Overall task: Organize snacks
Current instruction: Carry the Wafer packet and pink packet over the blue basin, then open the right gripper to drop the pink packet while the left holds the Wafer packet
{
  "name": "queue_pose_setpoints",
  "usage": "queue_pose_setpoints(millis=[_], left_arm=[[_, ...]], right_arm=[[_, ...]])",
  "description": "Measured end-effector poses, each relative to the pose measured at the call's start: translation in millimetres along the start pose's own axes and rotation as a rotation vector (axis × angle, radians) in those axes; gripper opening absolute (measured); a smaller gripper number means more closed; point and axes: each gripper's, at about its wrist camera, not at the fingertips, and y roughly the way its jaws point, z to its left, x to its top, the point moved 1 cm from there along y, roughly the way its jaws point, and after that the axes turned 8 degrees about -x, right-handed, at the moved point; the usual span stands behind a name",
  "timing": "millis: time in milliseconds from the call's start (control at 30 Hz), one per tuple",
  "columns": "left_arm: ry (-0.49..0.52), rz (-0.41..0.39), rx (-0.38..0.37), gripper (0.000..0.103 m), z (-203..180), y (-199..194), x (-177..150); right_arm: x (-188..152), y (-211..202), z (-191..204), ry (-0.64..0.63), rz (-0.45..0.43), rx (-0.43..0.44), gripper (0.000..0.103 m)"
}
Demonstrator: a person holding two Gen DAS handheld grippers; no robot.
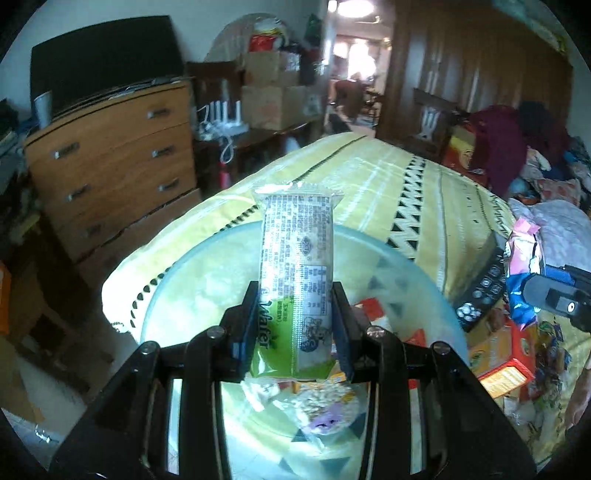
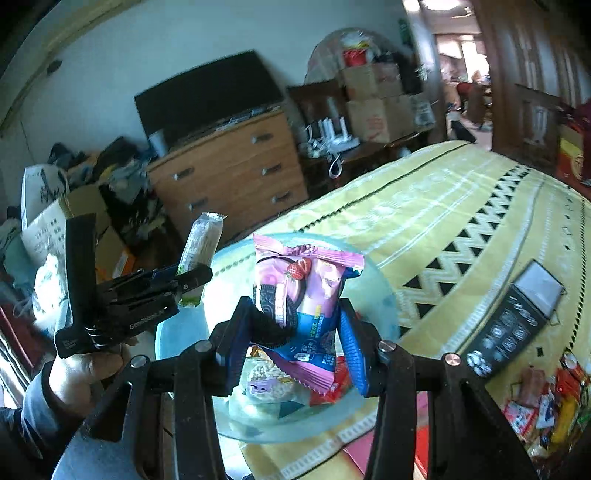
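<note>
Snacks [image 2: 550,410] right of bowl [image 2: 384,295] (on bed [image 2: 461,192])

A wooden chest of drawers [image 2: 229,166] with metal handles stands against a pale wall [image 2: 147,48] at upper left of the frame, a dark flat screen [image 2: 207,96] on top. Right of it, cardboard boxes [image 2: 376,99] sit stacked on a dark side table [image 2: 373,151]. A bed with a yellow patterned bedspread [image 2: 461,192] fills the right. A dark wooden wardrobe [image 1: 461,66] flanks a bright doorway [image 1: 354,66] under a ceiling lamp [image 1: 354,7].

Green-and-white wafer pack [image 1: 295,280] and pink cookie packet [image 2: 303,306] stand upright above glass bowl [image 1: 424,273].
</note>
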Motion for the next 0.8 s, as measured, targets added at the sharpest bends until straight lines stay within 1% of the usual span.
queue_pose_setpoints(millis=[100, 200, 500, 800], left_arm=[[0.002, 0.005, 0.025, 0.036, 4, 5, -2], [0.004, 0.007, 0.032, 0.036, 7, 6, -4], [0.002, 0.011, 0.024, 0.036, 12, 4, -7], [0.005, 0.015, 0.02, 0.036, 12, 5, -8]], right_arm=[[3, 23, 6, -0.006, 0.039, 0.015, 0.049], [2, 35, 5, -0.015, 0.063, 0.015, 0.049], [0, 43, 3, -0.012, 0.074, 0.013, 0.049], [-3, 41, 2, -0.013, 0.071, 0.012, 0.049]])
